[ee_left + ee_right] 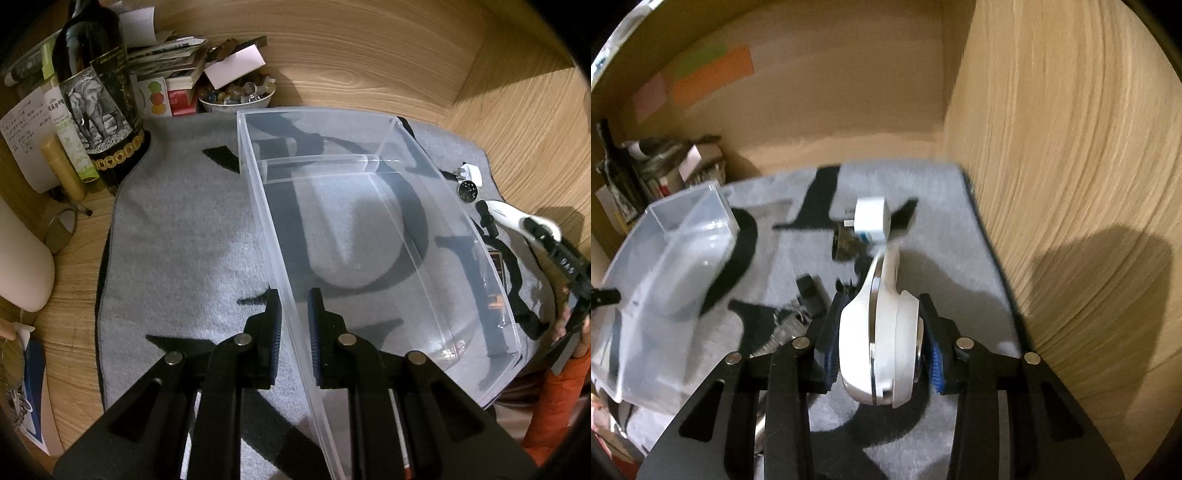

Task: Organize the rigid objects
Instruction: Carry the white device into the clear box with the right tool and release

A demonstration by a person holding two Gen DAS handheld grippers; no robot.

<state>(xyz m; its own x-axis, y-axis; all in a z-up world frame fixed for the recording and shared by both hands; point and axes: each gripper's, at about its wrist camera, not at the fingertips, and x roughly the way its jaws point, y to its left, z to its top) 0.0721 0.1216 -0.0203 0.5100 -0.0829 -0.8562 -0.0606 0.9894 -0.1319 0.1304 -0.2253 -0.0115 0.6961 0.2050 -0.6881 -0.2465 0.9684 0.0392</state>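
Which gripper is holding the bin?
The left gripper, shut on the clear bin's wall. The right gripper instead clamps a white gadget.

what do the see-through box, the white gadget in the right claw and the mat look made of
Box: clear glossy hard plastic; the mat's pattern shows through its walls.
White gadget: smooth glossy plastic shell, apparently with a shiny chrome-like trim strip.
Mat: grey cloth with a fuzzy, matte pile and black shapes, probably towelling or fleece.

My left hand-held gripper (pixel 294 334) straddles the near left wall of the plastic bin (pixel 369 229), which sits on the towel (pixel 177 236) covering the desk (pixel 369 55). Right of the bin, my right hand-held gripper (pixel 881 347) clamps the electric shaver (pixel 879 332). A wine bottle (pixel 99 99) and a bowl of marbles (pixel 236 96) stand behind the towel.
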